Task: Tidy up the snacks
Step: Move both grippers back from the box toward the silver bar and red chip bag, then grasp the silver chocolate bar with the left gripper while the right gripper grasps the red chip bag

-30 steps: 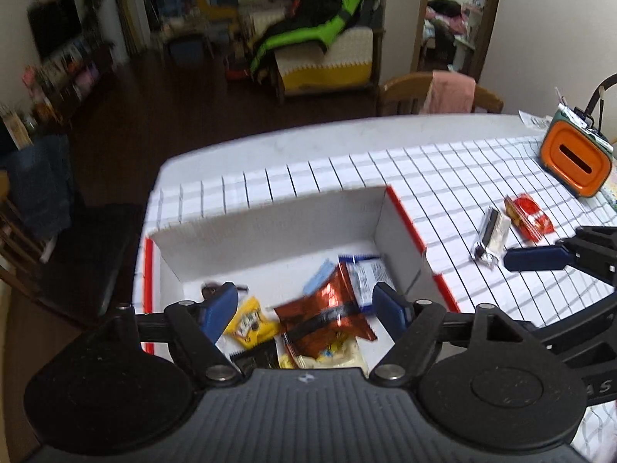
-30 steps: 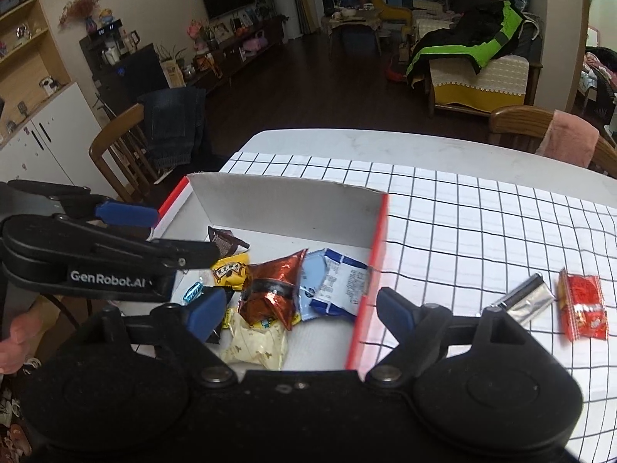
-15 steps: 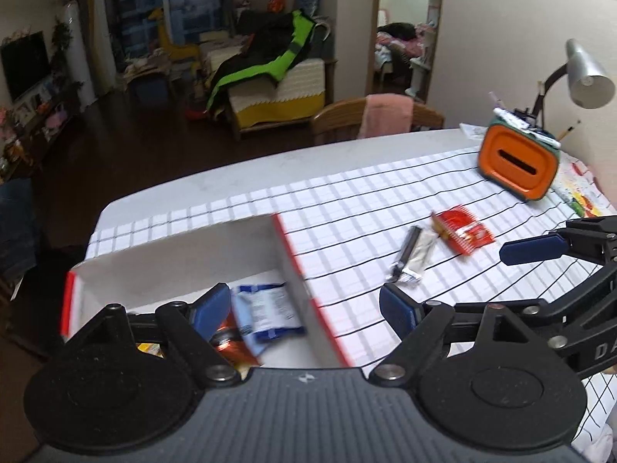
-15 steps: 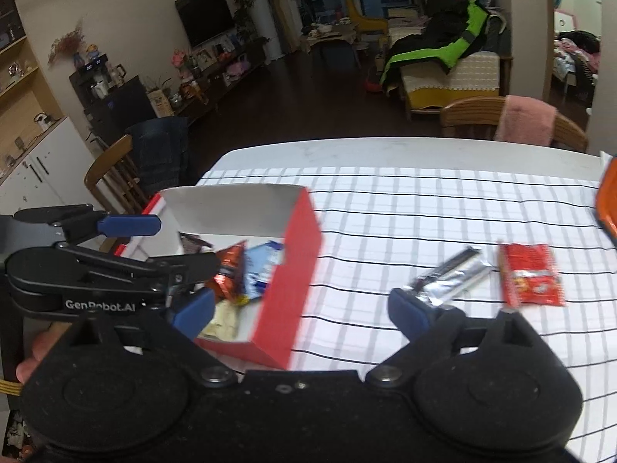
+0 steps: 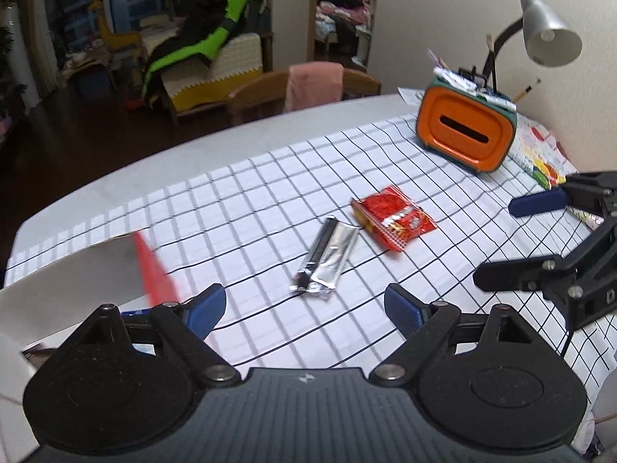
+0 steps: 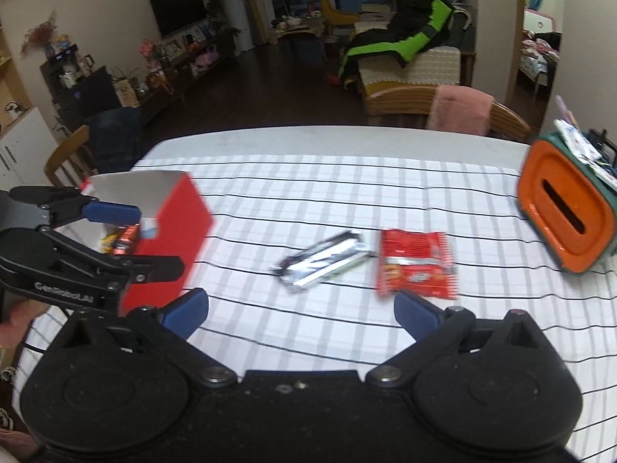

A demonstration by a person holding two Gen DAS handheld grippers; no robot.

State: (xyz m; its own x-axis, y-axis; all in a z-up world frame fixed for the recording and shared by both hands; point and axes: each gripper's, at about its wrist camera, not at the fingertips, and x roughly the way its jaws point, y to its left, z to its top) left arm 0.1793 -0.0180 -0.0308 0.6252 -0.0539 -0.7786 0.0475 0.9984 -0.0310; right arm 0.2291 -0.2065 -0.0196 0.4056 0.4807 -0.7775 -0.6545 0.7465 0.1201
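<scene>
Left wrist view: silver bar and red packet lie on table, right of box. Both our grippers wide open, empty. Wrappers look light, crinkly, slippery; pinch bar mid-length.

On the table, the foil bar lies between the box and the snack packet.
</scene>
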